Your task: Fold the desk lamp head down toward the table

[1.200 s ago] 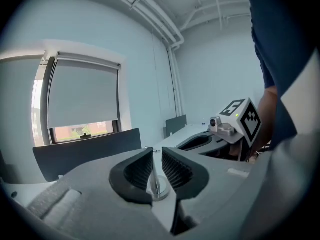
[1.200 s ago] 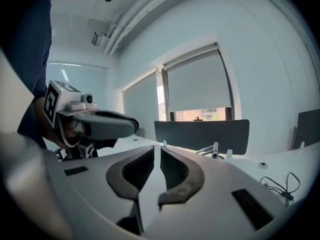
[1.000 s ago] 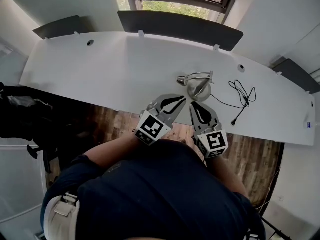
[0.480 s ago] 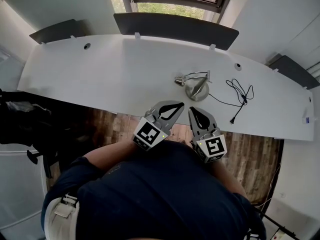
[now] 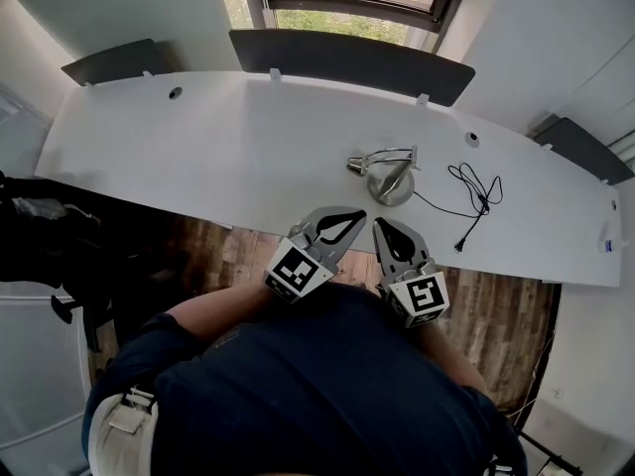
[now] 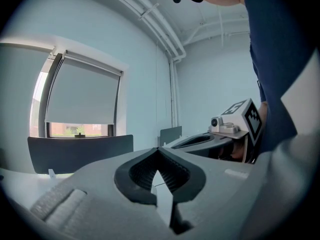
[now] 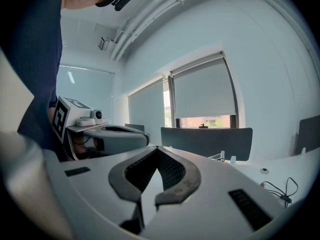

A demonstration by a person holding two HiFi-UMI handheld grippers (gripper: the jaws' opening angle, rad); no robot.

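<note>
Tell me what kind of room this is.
Most likely an office: a long white desk with cable holes, dark divider panels along its far edge, and a window with a roller blind. A desk lamp and its cord sit on it.

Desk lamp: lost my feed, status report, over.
Shut and empty: left gripper, right gripper, both short of lamp. It sits untouched near table edge. Cord lies right of it, path clear.
</note>
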